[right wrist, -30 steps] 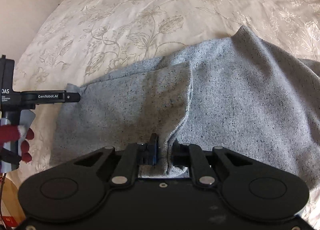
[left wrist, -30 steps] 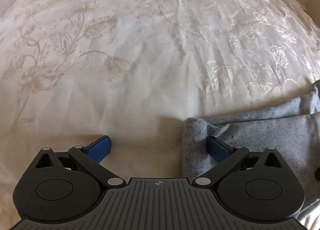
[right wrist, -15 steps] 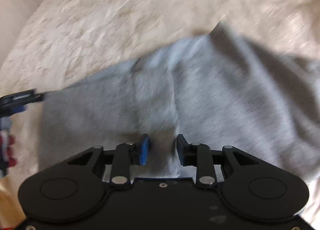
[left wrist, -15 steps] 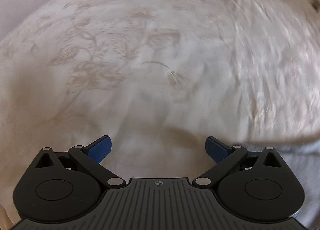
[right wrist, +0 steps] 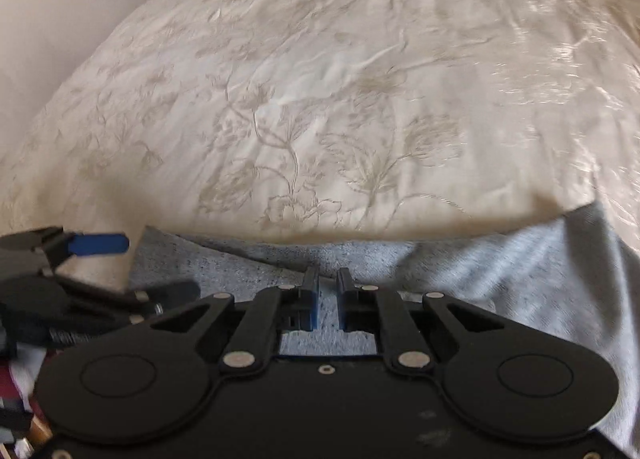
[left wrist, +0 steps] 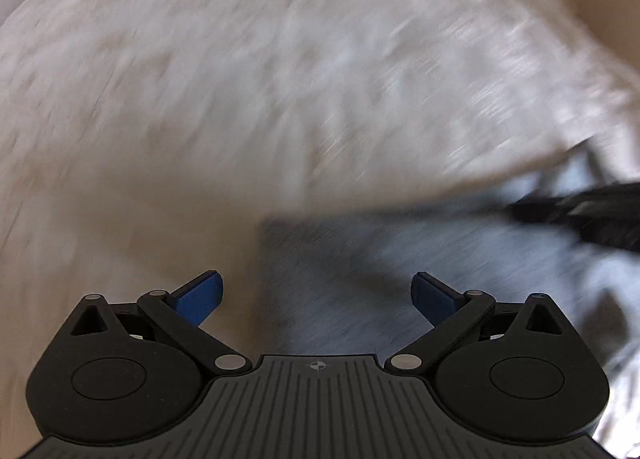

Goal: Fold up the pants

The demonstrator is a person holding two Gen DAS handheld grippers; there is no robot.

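The speckled light-grey knit pants (right wrist: 500,271) lie on the bed, spread over the cream bedspread with an embroidered floral pattern (right wrist: 320,99), near its closest edge. In the left wrist view the picture is heavily motion-blurred; the grey fabric (left wrist: 360,259) fills the lower right area, its left edge running between the two blue pads.

Left hand-held gripper (left wrist: 318,291): jaws spread wide, nothing between the pads. Its left blue pad (left wrist: 200,295) is over bare bedspread (left wrist: 240,79), its right pad over the pants. The same unit appears at the left edge of the right wrist view (right wrist: 96,245), beside the fabric's left edge.

Right hand-held gripper (right wrist: 328,287): jaws set narrow, a small gap between the fingers, with grey fabric visible in that gap; whether the pads pinch the cloth cannot be determined
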